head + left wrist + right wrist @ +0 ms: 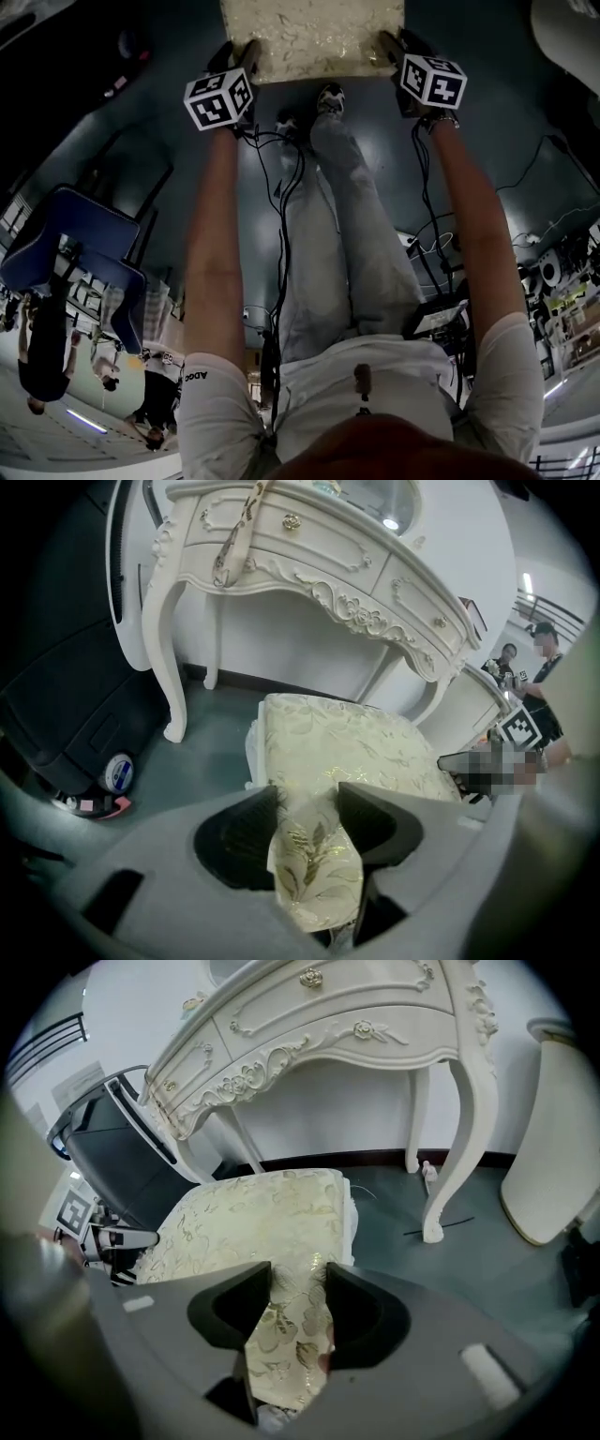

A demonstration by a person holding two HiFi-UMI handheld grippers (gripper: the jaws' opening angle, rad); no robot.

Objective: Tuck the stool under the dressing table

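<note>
Head view: my left tool [240, 58] and right tool [395, 47] reach out ahead of me. Each one grips a near corner of the square stool with a cream, gold-leaf brocade cushion [314, 37], which spans the gap between them. My light grey trousers [352, 244] and shoes sit just behind the tools on the dark grey floor [506, 112], and black cables [281, 187] trail back from the left tool.

Left gripper view: the jaws are clamped on a fold of the cushion's fabric, with both dark pads pressed against it. The rest of the stool stretches away ahead of the tool. Beyond it stands the white carved dressing table with curved legs [319, 560], its front edge above and past the stool's far side. I cannot tell whether the stool reaches under it. A black case [66, 714] stands off to the tool's left.

Right gripper view: these jaws are also closed on the cushion's fabric at the near edge. The stool lies ahead and slightly left of the tool, in front of the dressing table, whose nearest leg stands ahead to the right.
</note>
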